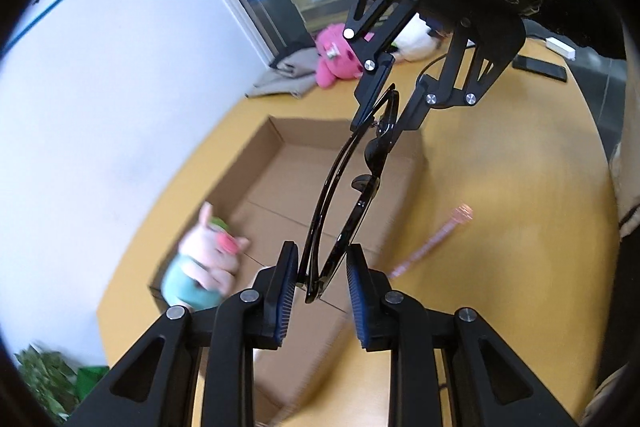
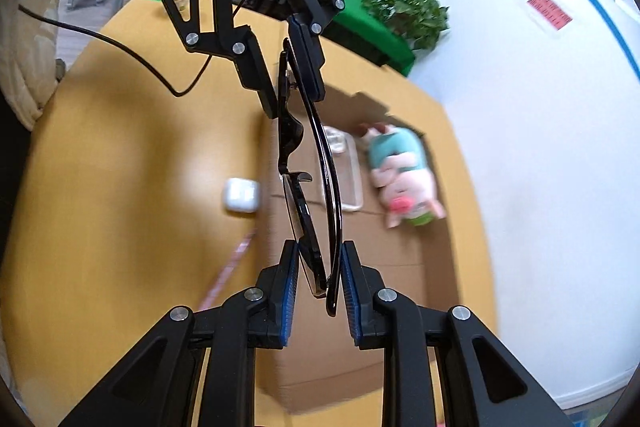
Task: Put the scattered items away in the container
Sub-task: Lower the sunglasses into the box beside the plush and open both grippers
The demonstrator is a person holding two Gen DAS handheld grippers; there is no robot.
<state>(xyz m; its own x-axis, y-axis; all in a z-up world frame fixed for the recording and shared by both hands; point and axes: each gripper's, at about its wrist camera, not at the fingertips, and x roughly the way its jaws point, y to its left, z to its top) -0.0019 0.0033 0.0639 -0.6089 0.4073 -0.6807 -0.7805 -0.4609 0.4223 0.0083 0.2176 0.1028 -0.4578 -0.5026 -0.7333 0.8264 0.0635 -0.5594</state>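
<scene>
A pair of black folded glasses (image 1: 360, 207) (image 2: 335, 195) hangs in the air between both grippers, above the open cardboard box (image 1: 280, 163) (image 2: 400, 267). My left gripper (image 1: 322, 267) (image 2: 294, 95) is shut on one end of the glasses. The other end sits in my right gripper (image 2: 320, 271) (image 1: 386, 115), also shut on it. A plush pig (image 1: 208, 259) (image 2: 400, 179) and a clear phone case (image 2: 352, 167) lie inside the box. On the yellow table beside the box rest a white earbuds case (image 2: 240, 195) and a pink pen (image 1: 432, 243) (image 2: 228, 267).
A pink plush toy (image 1: 336, 59), a white plush (image 1: 416, 43) and a grey cloth (image 1: 284, 75) lie at the table's far edge, with a black phone (image 1: 540, 67) to the right. A black cable (image 2: 120, 47) crosses the table. Potted plants (image 2: 404, 7) stand by the white wall.
</scene>
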